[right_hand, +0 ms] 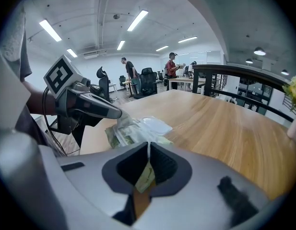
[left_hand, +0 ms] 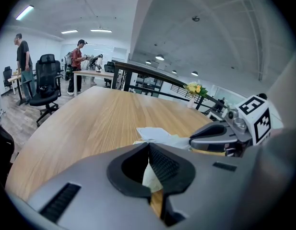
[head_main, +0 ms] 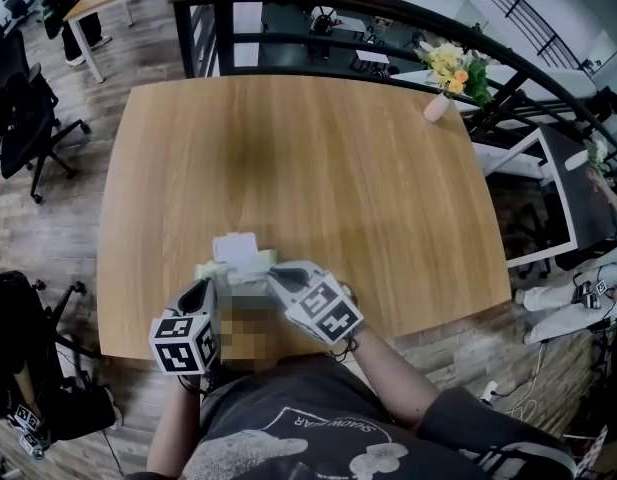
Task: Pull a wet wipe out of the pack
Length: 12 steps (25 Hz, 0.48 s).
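Note:
The wet wipe pack, pale green with its white lid flap open, lies on the wooden table near the front edge. My left gripper comes at it from the left and is shut on a white wipe that rises from the pack's opening. The same pale sheet shows between the closed jaws of my left gripper. From the right, my right gripper is shut on the green edge of the pack. A strip of green wrapper shows between the closed jaws of my right gripper.
A small vase of flowers stands at the table's far right corner. A black railing runs behind the table. Office chairs stand to the left, and people stand at a distant desk.

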Tool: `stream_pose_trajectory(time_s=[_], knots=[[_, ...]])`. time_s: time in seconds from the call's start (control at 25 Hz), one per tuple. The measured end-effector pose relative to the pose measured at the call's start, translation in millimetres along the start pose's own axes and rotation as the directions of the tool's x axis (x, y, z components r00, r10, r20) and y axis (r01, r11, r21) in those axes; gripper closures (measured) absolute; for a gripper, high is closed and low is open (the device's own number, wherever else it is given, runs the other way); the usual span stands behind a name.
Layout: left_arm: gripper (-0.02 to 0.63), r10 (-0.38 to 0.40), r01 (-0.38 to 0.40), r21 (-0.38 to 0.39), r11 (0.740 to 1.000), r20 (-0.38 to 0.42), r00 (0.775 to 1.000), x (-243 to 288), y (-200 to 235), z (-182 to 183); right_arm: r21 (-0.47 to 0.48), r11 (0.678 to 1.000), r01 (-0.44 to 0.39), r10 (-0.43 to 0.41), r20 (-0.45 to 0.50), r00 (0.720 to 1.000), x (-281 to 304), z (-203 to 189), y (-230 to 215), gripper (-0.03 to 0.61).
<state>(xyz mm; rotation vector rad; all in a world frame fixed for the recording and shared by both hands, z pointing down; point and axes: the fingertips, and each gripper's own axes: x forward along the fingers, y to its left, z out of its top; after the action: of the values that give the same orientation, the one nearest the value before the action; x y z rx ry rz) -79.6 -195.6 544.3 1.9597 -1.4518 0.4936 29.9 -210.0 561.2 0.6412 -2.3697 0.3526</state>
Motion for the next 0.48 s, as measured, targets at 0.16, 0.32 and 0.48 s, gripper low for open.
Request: stream_pose_trajectory(time_s=[0.16, 0.32, 0.48], knots=[[0.598, 0.001, -0.001, 0.003, 1.0, -0.005, 1.0, 2, 0, 0, 0.022, 1.0, 0.01, -0.01, 0.003, 1.0, -3, -4, -5, 0.545], [0.598, 0.002, -0.002, 0.004, 1.0, -0.002, 1.0, 3, -1, -1, 0.037, 0.999, 0.029, -0.029, 0.0, 1.0, -9, -10, -11, 0.545], [0.598, 0.004, -0.004, 0.0, 1.0, 0.001, 1.0, 3, -1, -2, 0.051, 0.997, 0.05, -0.05, 0.001, 0.999, -13, -14, -17, 0.546]])
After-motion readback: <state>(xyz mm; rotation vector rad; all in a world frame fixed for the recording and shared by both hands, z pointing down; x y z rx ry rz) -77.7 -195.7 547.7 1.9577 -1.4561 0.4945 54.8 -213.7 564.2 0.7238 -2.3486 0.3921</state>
